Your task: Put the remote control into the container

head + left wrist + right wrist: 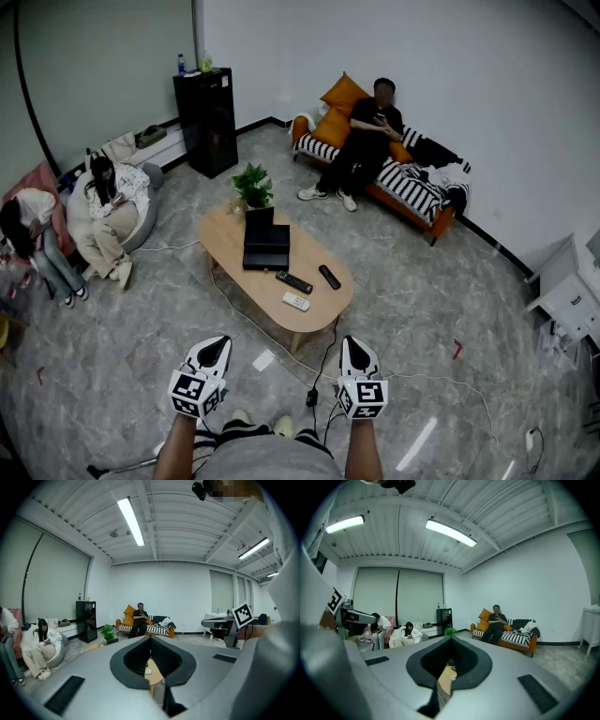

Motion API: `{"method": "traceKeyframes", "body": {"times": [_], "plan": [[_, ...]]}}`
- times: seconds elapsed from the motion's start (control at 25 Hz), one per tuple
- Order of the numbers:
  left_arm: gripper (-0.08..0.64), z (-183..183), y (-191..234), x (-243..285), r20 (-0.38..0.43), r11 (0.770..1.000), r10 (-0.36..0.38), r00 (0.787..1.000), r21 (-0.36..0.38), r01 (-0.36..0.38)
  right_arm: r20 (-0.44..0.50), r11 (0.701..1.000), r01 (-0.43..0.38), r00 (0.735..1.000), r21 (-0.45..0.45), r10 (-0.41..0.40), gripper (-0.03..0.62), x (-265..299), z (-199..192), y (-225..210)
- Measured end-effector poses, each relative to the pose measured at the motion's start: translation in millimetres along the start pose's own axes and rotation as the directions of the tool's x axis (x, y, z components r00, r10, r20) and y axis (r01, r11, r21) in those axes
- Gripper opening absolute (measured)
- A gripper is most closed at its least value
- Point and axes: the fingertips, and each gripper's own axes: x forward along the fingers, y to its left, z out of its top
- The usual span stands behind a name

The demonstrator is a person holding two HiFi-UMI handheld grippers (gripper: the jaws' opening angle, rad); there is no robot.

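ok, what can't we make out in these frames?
Black box container on the oval wooden table: head view, too small and dark to see inside.
Flat white remote control: head view, too small to read its buttons.
Same table: mostly hidden behind the left gripper and right gripper in their own views.

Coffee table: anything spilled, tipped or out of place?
Nothing stands out. The white remote and two black remotes lie flat on the table; the black container and plant stand upright. A cable trails on the floor.
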Motion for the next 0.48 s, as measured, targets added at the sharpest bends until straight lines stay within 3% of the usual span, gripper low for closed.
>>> {"method": "traceKeyframes", "body": {"times": [0.48], "plan": [[0.009,-0.6,0.9,10.3,-0.012,1.0,0.013,1.0,-0.002,-0.013,0.017,0.999,-0.035,0.999,0.024,0.034,0.011,11.8,-0.4,-1.8]]}}
